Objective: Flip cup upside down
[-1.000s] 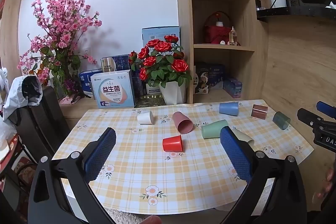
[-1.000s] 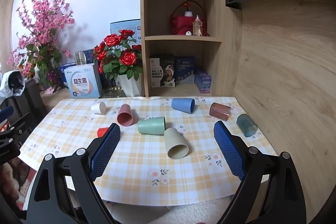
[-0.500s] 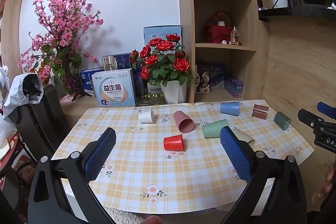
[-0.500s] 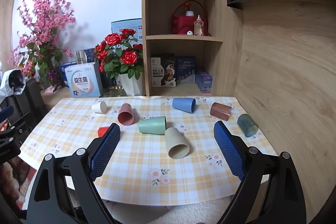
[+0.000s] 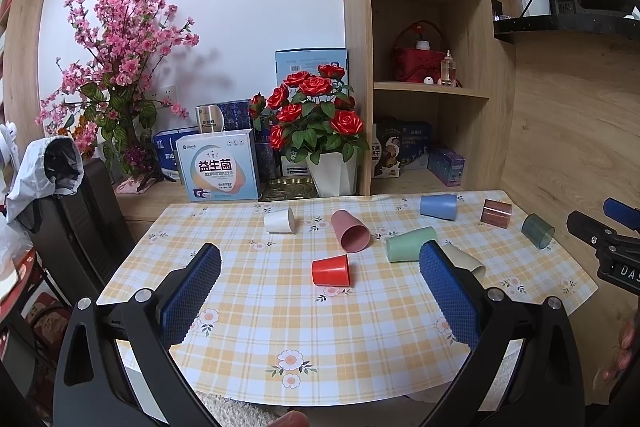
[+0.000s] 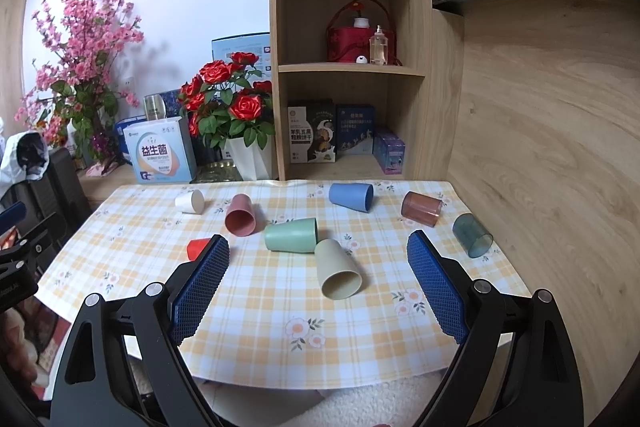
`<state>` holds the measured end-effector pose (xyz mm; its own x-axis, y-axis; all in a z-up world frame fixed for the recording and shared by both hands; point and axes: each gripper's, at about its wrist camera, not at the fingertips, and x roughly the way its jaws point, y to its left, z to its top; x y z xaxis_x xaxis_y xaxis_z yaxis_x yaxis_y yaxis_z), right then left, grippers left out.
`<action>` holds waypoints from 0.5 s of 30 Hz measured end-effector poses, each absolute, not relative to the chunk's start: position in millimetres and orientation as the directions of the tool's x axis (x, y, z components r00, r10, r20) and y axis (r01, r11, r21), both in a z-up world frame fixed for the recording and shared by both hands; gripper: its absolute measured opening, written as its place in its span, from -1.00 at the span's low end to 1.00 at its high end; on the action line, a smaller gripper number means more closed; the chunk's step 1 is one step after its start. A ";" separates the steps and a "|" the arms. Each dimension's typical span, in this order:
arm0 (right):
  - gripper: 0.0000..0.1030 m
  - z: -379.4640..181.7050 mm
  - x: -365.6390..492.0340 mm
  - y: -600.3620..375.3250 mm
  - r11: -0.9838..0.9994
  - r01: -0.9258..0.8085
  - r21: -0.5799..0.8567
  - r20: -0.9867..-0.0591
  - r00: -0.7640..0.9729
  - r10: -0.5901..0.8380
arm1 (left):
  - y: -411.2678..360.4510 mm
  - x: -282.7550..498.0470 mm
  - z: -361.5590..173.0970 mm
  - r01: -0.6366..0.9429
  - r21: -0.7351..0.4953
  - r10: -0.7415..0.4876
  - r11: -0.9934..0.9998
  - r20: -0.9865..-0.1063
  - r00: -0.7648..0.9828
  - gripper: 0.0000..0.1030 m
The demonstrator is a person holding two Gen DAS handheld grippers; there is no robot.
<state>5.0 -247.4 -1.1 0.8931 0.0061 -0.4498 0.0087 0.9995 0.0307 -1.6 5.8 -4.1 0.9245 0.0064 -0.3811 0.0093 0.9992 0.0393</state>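
Several cups lie on their sides on the checked tablecloth (image 5: 340, 327): white (image 5: 279, 220), pink (image 5: 351, 231), green (image 5: 410, 243), beige (image 6: 338, 269), blue (image 6: 351, 196), brown (image 6: 421, 209) and dark teal (image 6: 472, 235). A red cup (image 5: 331, 270) stands upside down near the middle. My left gripper (image 5: 320, 283) is open and empty above the table's near edge, facing the red cup. My right gripper (image 6: 318, 275) is open and empty, with the beige cup ahead between its fingers. The right gripper shows at the right edge of the left wrist view (image 5: 608, 239).
A white pot of red roses (image 5: 316, 131), boxes (image 5: 218, 171) and a wooden shelf unit (image 6: 352, 67) stand behind the table. A wood wall (image 6: 552, 147) bounds the right side. A dark chair with a draped cloth (image 5: 52, 179) stands at the left.
Both grippers have drifted slightly, so the table sits a little lower and nearer in view. No cup has moved.
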 end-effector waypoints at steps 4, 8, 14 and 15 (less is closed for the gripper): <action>0.70 -1.5 4.7 -247.3 0.999 0.008 0.031 -0.451 0.893 0.007 | 5.6 -1.9 -2.7 0.003 0.041 0.013 0.999 -0.378 0.926 0.88; 0.70 -1.2 4.3 -247.2 0.999 0.008 0.033 -0.449 0.893 0.008 | 5.1 -4.0 -2.2 -0.004 0.042 0.019 0.999 -0.373 0.928 0.88; 0.70 -1.3 2.0 -246.6 0.999 0.006 0.035 -0.446 0.895 0.010 | 4.7 -6.9 -0.6 -0.009 0.038 0.022 0.999 -0.366 0.930 0.88; 0.70 -1.3 2.1 -246.5 0.999 0.006 0.033 -0.445 0.895 0.009 | 4.8 -7.2 -0.6 -0.008 0.038 0.021 0.999 -0.366 0.930 0.88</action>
